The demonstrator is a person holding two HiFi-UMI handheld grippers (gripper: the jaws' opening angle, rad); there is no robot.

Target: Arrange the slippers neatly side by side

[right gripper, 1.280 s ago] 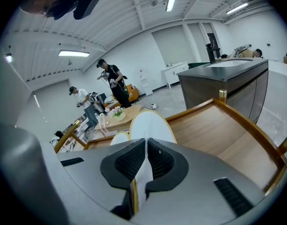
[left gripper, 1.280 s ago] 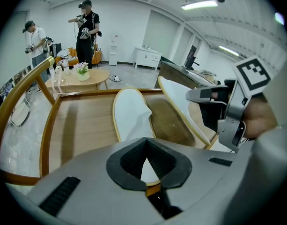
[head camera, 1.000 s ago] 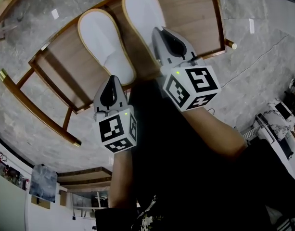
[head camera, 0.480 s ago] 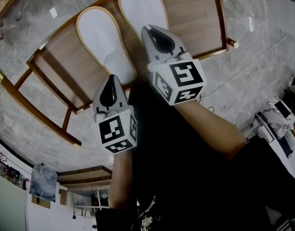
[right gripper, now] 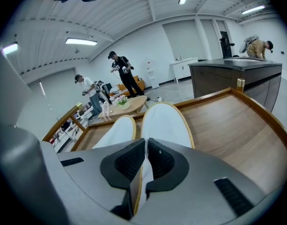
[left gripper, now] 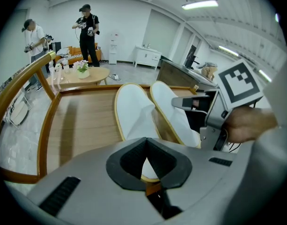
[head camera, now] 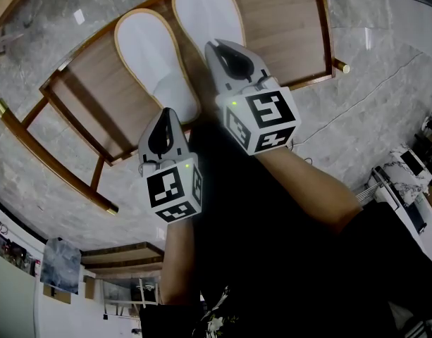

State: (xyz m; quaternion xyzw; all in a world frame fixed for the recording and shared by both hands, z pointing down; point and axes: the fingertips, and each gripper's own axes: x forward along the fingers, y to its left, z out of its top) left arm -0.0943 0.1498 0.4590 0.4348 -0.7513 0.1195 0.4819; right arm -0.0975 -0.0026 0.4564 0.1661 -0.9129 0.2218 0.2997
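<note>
Nipping heels of slippers [head camera: 151, 51], tongs [head camera: 213, 46]

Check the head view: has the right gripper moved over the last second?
Yes. The right gripper has shifted left, away from the brass-capped table corner, still clamped on the right slipper.

Grey marbled floor [head camera: 385, 118] is spreading around a rimmed wooden platform [head camera: 286, 20]. White walls [right gripper: 148, 41] are enclosing the room, and ceiling strip lights [right gripper: 81, 41] are burning. A dark counter [right gripper: 237, 78] is standing far right, a round low table [left gripper: 99, 74] far left, and a white cabinet [left gripper: 148, 57] against the far wall.
</note>
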